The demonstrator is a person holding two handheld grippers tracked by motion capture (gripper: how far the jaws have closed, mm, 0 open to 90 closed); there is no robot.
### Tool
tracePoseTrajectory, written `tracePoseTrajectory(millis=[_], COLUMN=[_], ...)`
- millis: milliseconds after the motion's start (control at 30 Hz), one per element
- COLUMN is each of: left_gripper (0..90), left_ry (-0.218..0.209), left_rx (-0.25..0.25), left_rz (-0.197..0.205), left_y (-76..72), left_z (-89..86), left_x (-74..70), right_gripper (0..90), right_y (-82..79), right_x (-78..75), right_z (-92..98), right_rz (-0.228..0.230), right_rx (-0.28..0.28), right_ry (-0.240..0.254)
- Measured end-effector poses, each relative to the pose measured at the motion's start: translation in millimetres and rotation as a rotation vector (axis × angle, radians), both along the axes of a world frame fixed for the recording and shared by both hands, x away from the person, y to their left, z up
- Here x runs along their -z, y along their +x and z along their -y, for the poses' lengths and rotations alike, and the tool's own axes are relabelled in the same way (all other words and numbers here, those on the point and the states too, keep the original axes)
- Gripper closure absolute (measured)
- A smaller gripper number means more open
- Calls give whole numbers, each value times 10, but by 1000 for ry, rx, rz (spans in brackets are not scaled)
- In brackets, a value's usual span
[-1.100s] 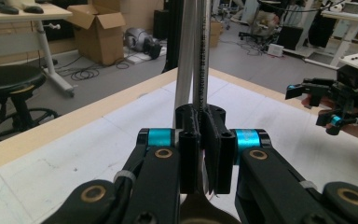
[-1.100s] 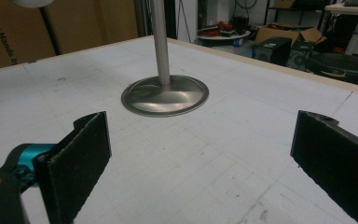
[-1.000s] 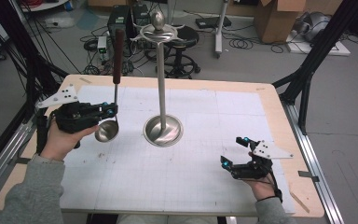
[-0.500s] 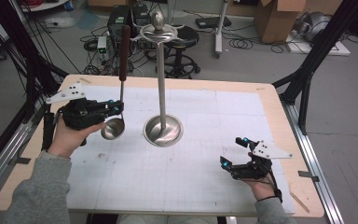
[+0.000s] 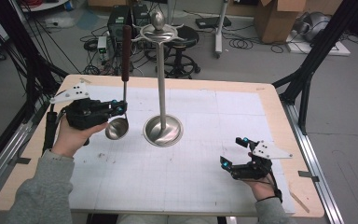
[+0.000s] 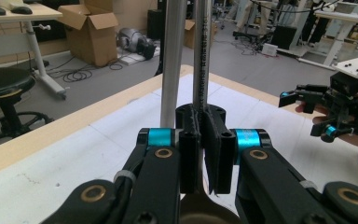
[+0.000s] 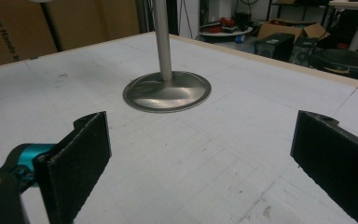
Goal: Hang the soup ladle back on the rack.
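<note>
Ladle (image 5: pixel 117 127) stands upright in the left gripper (image 5: pixel 116 109), whose jaws are clamped on its thin metal shaft just above the bowl. In the high view the bowl hangs a little over the table (image 5: pixel 270 100), left of the stand (image 5: pixel 162 128) and apart from its round base; the dark handle rises beside the stand's pole, and whether its tip touches the hooks at the top cannot be made out. In the left gripper view the jaws (image 6: pixel 204 140) are pressed together on the shaft, which runs off the top edge, so the handle is cut off; the bowl is a blurred sliver at the bottom edge, mostly hidden by the gripper's body. The stand's pole sits just behind and left of the shaft there, also cut off above.

The right gripper (image 5: pixel 235 151) rests at the near right of the table, well away from the stand, jaws wide apart and holding nothing. Its own view (image 7: pixel 200 140) gives the stand's base between the pads, farther off; the pole is cropped at the top.
</note>
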State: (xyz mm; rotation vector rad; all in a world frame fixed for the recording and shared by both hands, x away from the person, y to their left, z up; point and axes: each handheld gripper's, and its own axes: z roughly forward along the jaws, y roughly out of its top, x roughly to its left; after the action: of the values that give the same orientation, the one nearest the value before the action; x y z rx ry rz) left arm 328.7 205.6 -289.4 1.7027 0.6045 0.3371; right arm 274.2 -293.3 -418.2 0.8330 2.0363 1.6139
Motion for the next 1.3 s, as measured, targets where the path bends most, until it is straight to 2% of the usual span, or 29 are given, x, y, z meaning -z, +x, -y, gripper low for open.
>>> tracePoseTrajectory(millis=[233, 467, 767, 1033, 1300], left_gripper=[844, 844, 844, 844, 845], left_ry=[19, 12, 26, 50, 83], left_rx=[2, 15, 21, 10, 8], left_rz=[-6, -29, -41, -49, -83], left_y=[1, 31, 68, 123, 197], left_z=[-4, 33, 99, 168, 312], left_x=[6, 29, 54, 68, 50], right_gripper=[38, 38, 38, 38, 38], right_y=[3, 3, 4, 5, 4], right_x=[2, 3, 3, 4, 3], right_z=[0, -1, -3, -4, -3], right_rz=[4, 2, 4, 6, 4], right_rx=[-1, -3, -4, -5, -6], right_ry=[-6, -5, -8, -8, -5])
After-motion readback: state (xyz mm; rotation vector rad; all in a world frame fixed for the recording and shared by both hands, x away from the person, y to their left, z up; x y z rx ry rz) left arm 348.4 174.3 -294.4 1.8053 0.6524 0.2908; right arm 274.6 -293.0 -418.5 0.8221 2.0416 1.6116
